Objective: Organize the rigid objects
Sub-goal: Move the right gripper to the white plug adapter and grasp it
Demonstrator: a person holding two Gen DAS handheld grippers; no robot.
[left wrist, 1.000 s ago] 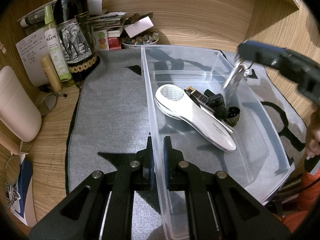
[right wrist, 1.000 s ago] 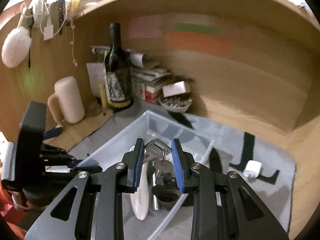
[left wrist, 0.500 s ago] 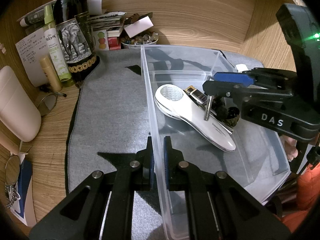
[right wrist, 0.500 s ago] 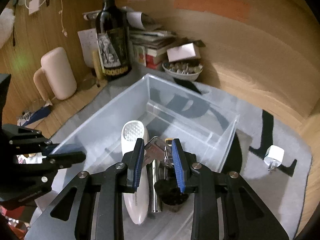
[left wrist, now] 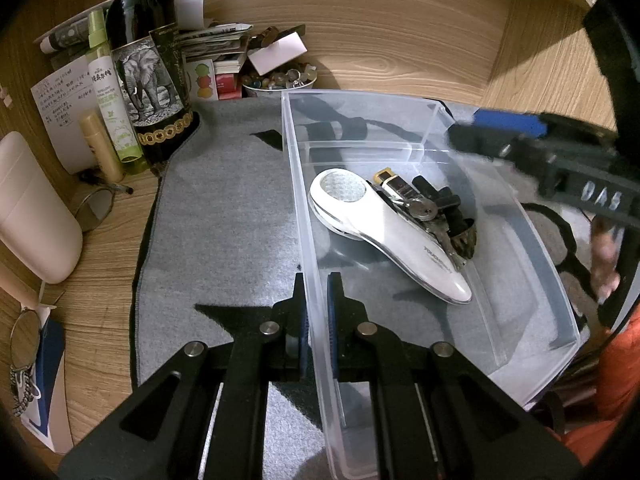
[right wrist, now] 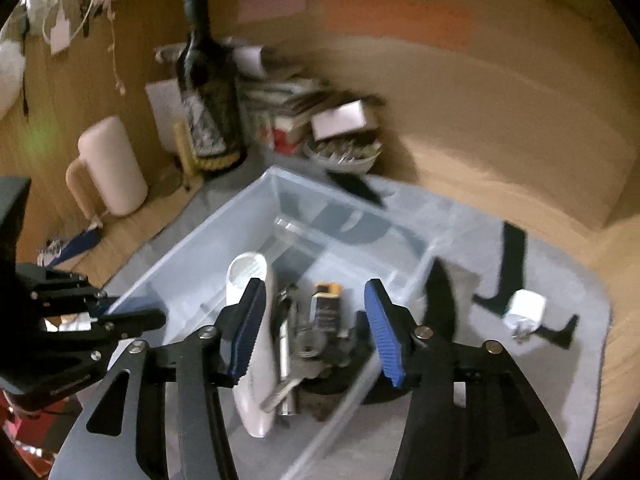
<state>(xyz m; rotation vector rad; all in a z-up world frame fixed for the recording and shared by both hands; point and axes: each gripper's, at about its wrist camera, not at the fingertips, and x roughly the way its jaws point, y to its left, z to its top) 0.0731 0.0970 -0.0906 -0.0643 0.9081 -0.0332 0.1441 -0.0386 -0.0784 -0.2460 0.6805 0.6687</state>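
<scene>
As right tongs [right wrist: 314,330] open, keys [left wrist: 426,216] lie in bin [left wrist: 532,236].

The right gripper [left wrist: 500,136] carries the raised letters "DAS" on its black body. A dark wine bottle [left wrist: 150,64] bears an elephant drawing; its lettering, like the white device's [left wrist: 384,228], is too small to read.

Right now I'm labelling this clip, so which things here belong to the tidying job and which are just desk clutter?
Job:
clear bin
white handheld device
keys
lighter
white plug
left gripper, clamped on the bin wall
right gripper, jaws opening, nothing held

Clutter:
wine bottle
spray bottle
bowl of trinkets
books
</scene>
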